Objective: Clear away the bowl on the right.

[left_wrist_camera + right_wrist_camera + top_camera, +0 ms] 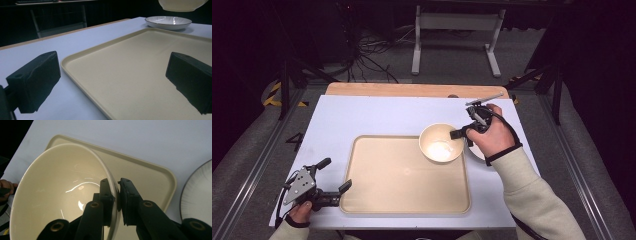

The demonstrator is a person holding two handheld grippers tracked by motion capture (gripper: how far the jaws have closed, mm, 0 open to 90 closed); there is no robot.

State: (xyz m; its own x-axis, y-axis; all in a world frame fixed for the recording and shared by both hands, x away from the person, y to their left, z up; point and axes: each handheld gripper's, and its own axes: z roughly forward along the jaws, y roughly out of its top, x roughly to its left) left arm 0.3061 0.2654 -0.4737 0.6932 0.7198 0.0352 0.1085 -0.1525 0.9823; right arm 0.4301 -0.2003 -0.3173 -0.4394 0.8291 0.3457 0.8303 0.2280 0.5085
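Holding a cream bowl (441, 142) by its rim, the right gripper (460, 133) is pinching the thin wall with one jaw inside and one jaw outside, as the right gripper view is showing up close. The bowl is hanging in the air over the far right corner of the tan tray (377, 200), and it is leaning, not sitting flat. That is where trouble could be starting. The jaws are only biting a small bit of a smooth, shiny rim, so the bowl could be slipping or swinging down if the hand is moving fast or tipping more. If it is dropping from here, it could be hitting the tray edge or the white plate (168, 22) with the dark rim, which is lying on the white table (362, 115) just to the right of the tray, partly under the person's right hand (494, 135). Bowl and plate both look like hard dishes, so a knock could be chipping them. Coming down too far to the right could be landing the bowl half on the tray lip, making it wobble. The left gripper (334, 177) is resting at the near left corner of the tray with its jaws wide apart, holding nothing, so it is not helping to steady anything.
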